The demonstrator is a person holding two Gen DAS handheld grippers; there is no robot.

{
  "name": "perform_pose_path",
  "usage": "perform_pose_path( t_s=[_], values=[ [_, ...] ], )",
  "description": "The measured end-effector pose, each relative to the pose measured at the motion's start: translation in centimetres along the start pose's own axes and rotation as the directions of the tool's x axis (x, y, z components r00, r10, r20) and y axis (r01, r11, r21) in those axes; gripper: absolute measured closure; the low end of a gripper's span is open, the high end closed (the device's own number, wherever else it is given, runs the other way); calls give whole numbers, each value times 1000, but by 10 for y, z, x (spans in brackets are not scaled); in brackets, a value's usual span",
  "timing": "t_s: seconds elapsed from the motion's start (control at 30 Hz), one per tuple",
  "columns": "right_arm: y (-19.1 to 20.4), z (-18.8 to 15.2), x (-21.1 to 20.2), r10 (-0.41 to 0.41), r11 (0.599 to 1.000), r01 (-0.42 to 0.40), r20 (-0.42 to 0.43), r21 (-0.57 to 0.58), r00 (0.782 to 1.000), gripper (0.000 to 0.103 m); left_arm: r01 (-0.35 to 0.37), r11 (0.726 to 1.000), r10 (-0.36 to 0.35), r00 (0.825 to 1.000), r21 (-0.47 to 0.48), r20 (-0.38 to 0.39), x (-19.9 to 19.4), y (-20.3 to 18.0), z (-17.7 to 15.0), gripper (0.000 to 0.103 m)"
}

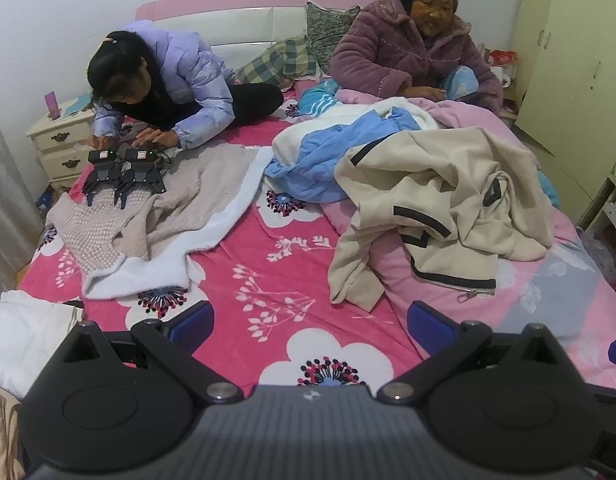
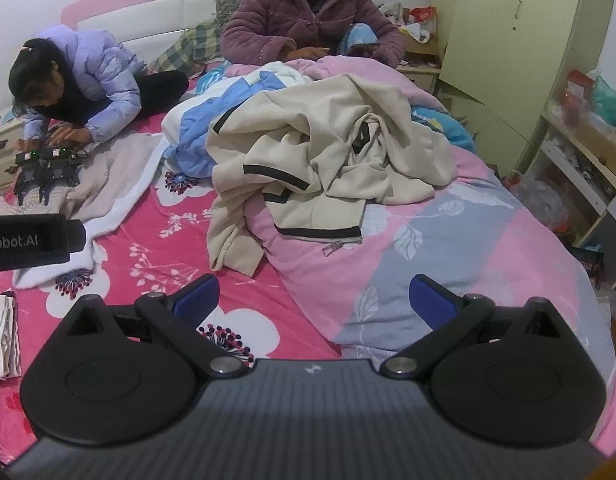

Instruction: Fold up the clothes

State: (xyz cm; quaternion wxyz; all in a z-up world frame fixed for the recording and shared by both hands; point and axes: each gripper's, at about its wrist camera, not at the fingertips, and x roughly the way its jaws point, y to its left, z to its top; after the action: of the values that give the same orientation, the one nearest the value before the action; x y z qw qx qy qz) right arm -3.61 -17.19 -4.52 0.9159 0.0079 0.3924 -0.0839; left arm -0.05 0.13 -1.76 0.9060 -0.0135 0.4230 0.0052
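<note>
A crumpled cream jacket with black stripes lies on the bed, ahead of both grippers. A blue and white garment sits behind it. A beige knit garment on a pale blue one is spread at the left. My left gripper hangs open over the pink floral sheet, short of the jacket, holding nothing. My right gripper is open too, nothing in it, above the edge of the pink and grey quilt. The left gripper's body shows at the right wrist view's left edge.
Two people sit at the head of the bed; one handles another pair of grippers on the knit garment. Folded white cloth lies at the near left. A nightstand stands left, a wardrobe and shelves right.
</note>
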Motion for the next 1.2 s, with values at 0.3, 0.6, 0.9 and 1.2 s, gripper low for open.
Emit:
perform_pose_path(
  t_s=[0.3, 0.6, 0.9, 1.2],
  values=[
    [-3, 11, 21, 34, 999, -34, -12, -28, 999, 1, -34, 999, 33, 999, -14, -27, 28, -8, 7, 0],
    [-3, 22, 58, 53, 996, -56, -40, -64, 998, 1, -65, 998, 63, 996, -25, -61, 67, -15, 13, 0],
    [-12, 39, 111, 47, 997, -51, -54, -64, 997, 1, -50, 998, 51, 997, 28, -50, 121, -28, 30, 0],
    [-40, 57, 159, 18, 997, -12, 68, -82, 998, 1, 107, 991, -111, 993, 76, 40, 184, -58, 48, 0]
  ],
)
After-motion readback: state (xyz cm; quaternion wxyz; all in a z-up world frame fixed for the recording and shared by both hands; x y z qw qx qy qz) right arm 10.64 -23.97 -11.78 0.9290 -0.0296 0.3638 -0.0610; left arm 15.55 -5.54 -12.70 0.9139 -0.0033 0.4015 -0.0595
